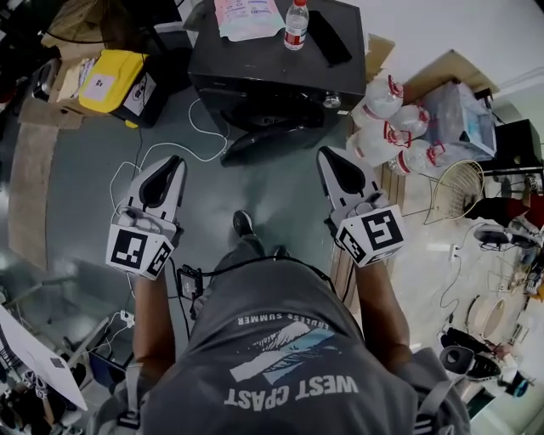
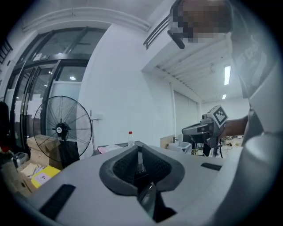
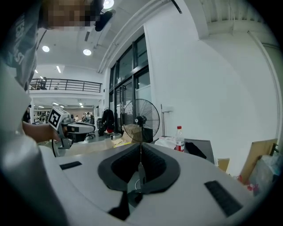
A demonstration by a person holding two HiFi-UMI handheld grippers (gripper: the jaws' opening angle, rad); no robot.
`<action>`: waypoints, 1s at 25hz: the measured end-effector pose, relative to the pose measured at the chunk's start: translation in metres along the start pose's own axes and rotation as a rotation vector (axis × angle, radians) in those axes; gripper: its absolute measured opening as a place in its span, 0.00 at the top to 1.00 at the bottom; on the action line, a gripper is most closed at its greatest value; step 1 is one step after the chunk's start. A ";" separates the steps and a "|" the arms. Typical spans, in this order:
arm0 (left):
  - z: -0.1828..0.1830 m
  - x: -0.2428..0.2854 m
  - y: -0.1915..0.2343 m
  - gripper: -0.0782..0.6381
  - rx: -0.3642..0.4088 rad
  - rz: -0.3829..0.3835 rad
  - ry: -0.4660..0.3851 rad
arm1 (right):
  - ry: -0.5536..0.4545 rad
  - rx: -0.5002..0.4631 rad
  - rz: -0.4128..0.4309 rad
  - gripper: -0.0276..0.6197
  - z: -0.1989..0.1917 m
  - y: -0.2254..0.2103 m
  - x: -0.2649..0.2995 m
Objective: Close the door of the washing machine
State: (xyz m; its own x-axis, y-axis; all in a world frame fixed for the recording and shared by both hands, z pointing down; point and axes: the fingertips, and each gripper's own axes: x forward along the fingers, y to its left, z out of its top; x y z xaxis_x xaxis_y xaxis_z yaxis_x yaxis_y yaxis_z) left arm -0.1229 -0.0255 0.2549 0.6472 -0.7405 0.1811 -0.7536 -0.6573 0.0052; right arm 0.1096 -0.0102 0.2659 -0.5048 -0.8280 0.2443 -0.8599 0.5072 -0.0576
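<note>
While open, door [image 1: 259, 140] well ahead of fingers [image 1: 340, 174]

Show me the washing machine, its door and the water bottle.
washing machine [image 1: 255, 64]: head view, bare part of its dark top.
door [image 1: 270, 140]: head view, top edge of the open door.
water bottle [image 1: 296, 24]: head view, middle of its body.

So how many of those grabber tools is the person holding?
2. The left gripper is at the left of the head view and the right gripper at the right. Both are shut, empty and short of the washing machine. None seems hidden.
</note>
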 end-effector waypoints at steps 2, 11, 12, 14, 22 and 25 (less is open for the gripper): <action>-0.003 0.009 0.009 0.83 -0.003 -0.023 0.004 | 0.013 0.000 -0.008 0.91 -0.002 -0.001 0.011; -0.022 0.049 0.040 0.83 -0.014 -0.145 0.027 | 0.080 0.013 -0.055 0.91 -0.014 -0.010 0.058; -0.024 0.053 0.041 0.83 -0.014 -0.157 0.030 | 0.087 0.011 -0.056 0.91 -0.016 -0.011 0.062; -0.031 0.061 0.043 0.83 -0.016 -0.180 0.041 | 0.103 0.009 -0.054 0.91 -0.022 -0.012 0.070; -0.074 0.093 0.044 0.83 -0.034 -0.242 0.118 | 0.198 -0.011 0.004 0.91 -0.062 -0.016 0.106; -0.097 0.104 0.039 0.82 -0.041 -0.260 0.158 | 0.241 -0.035 0.037 0.90 -0.083 -0.020 0.118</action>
State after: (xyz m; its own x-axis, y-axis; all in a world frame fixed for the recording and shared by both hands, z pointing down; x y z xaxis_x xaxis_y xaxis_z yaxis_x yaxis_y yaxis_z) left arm -0.0966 -0.1147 0.3697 0.7954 -0.5155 0.3187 -0.5714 -0.8131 0.1108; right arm 0.0730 -0.0984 0.3760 -0.4993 -0.7297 0.4672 -0.8360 0.5474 -0.0385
